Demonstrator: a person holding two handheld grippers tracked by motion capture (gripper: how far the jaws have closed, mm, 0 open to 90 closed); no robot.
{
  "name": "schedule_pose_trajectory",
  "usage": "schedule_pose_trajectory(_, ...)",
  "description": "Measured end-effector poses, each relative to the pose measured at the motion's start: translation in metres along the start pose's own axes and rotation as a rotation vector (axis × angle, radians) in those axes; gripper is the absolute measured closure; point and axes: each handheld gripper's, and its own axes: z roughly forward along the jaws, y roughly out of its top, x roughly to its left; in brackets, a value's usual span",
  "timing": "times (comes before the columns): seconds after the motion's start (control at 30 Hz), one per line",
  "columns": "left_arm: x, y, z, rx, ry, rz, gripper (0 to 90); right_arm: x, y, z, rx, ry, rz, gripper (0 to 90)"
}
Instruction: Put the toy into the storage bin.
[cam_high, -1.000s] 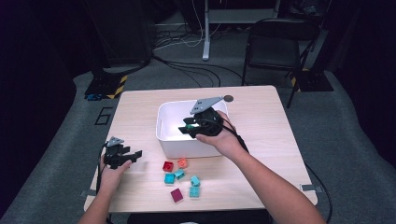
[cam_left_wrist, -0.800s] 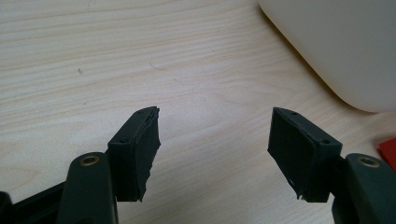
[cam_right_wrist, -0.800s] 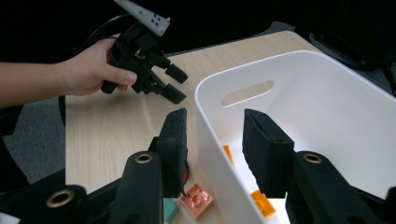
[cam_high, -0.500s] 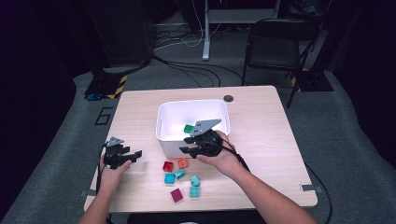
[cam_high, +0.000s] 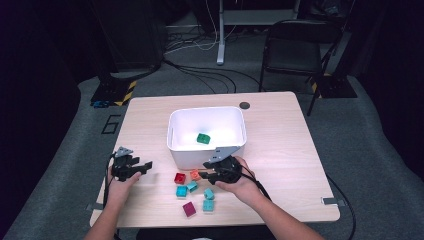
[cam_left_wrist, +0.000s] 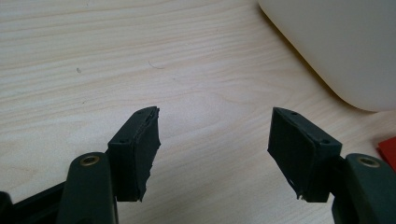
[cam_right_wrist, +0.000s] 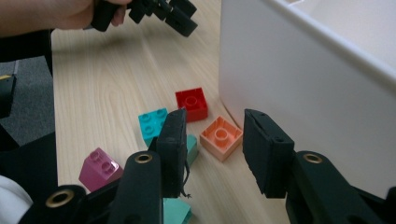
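Right hand-held gripper (cam_right_wrist: 212, 140), jaws apart, seemingly above the orange brick (cam_right_wrist: 221, 137).

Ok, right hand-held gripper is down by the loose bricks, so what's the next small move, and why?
Probably ease the right hand-held gripper forward and down until its open jaws straddle the orange brick, then close. That brick lies on the table just beyond the jaw gap, beside the wall of the white bin, and nothing is held yet. One green brick already lies in the bin.
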Motion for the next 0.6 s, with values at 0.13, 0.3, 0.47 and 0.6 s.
schedule_pose_trajectory(0.13, 0.000, 0.000, 0.000, 0.002, 0.002, 0.001, 33.5, 0.003, -0.011, 0.004, 0.016, 0.000, 0.011, 60.0)
schedule_pose_trajectory(0.3, 0.000, 0.000, 0.000, 0.004, 0.003, 0.005, 33.5, 0.007, -0.022, 0.007, 0.026, 0.003, 0.012, 60.0)
schedule_pose_trajectory(0.47, 0.000, 0.000, 0.000, 0.011, -0.001, 0.002, 33.5, 0.012, -0.030, 0.010, 0.037, 0.009, 0.016, 60.0)
schedule_pose_trajectory(0.6, -0.001, 0.000, 0.001, 0.002, 0.000, 0.000, 33.6, 0.015, -0.036, 0.013, 0.048, 0.014, 0.013, 59.9)
